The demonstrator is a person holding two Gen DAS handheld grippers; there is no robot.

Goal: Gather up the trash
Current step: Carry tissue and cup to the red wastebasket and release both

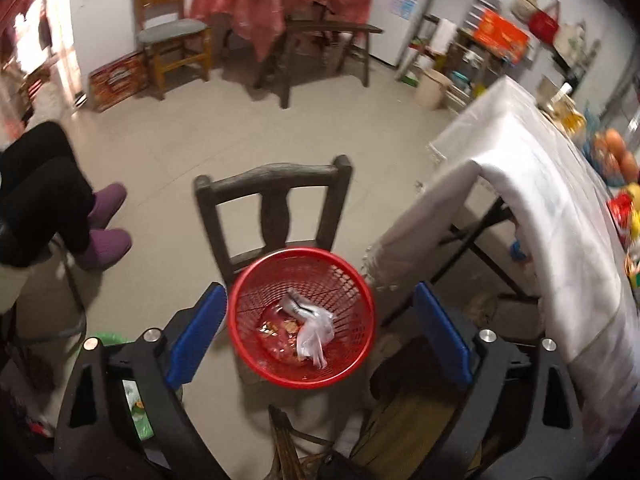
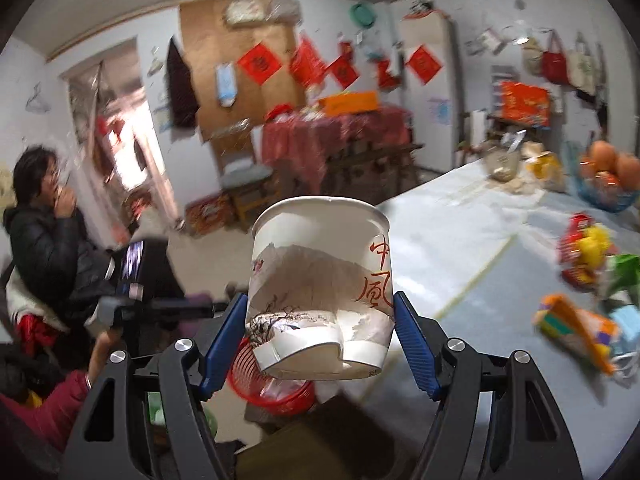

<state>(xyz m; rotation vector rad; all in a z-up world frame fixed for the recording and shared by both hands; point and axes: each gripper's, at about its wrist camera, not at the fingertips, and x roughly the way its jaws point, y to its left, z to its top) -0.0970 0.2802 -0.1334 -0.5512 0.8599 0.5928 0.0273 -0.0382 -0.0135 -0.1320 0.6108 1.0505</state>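
Paper cup [image 2: 320, 284] clamped in right gripper [image 2: 320, 316]

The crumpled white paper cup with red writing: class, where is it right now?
In the right wrist view, the crumpled white paper cup sits centre frame, clamped in the right hand-held gripper, above the red mesh basket and left of the white-clothed table.

Left gripper [image 1: 316, 334]: we hold it spread wide, gripping nothing.
Right gripper [image 2: 320, 318]: we clamp a paper cup [image 2: 320, 280].
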